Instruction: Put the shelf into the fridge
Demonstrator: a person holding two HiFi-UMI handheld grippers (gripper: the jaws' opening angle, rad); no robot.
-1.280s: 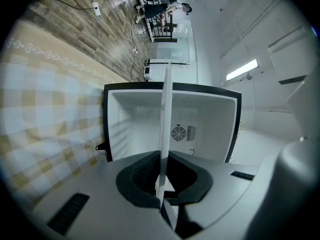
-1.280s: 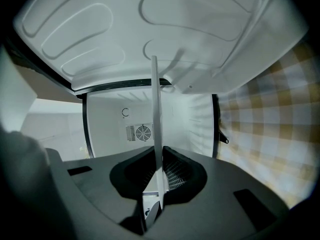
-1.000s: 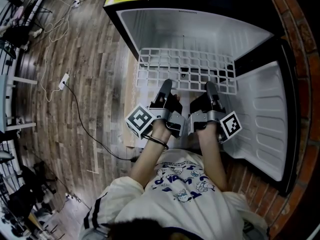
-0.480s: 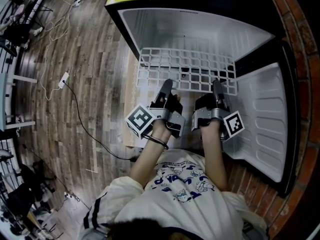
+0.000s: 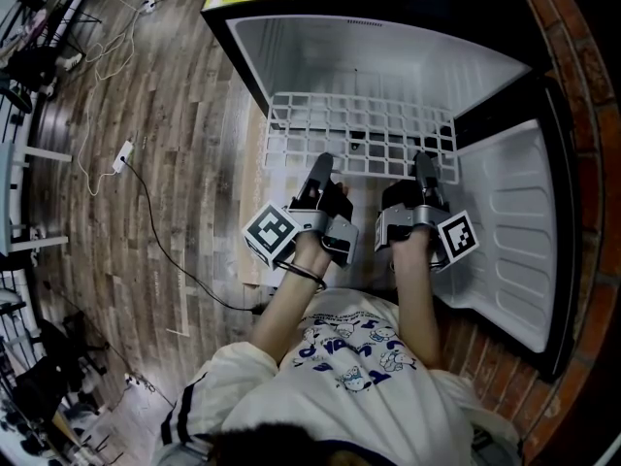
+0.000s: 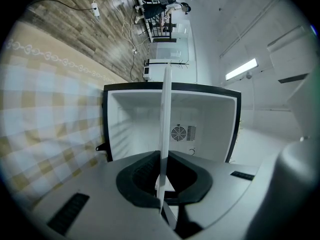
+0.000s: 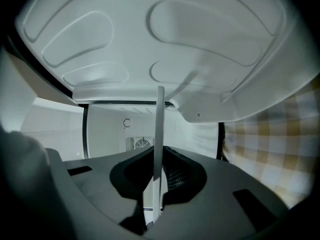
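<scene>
Your left tool and right tool both clamp the shelf, which looks barely into the fridge mouth mid-frame, not slid home yet.

white t-shirt with blue print; dark band on left wrist

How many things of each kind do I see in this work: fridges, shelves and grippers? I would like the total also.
fridge: 1
shelf: 1
grippers: 2 (left gripper, right gripper, each shut on the shelf)
Total: 4
</scene>
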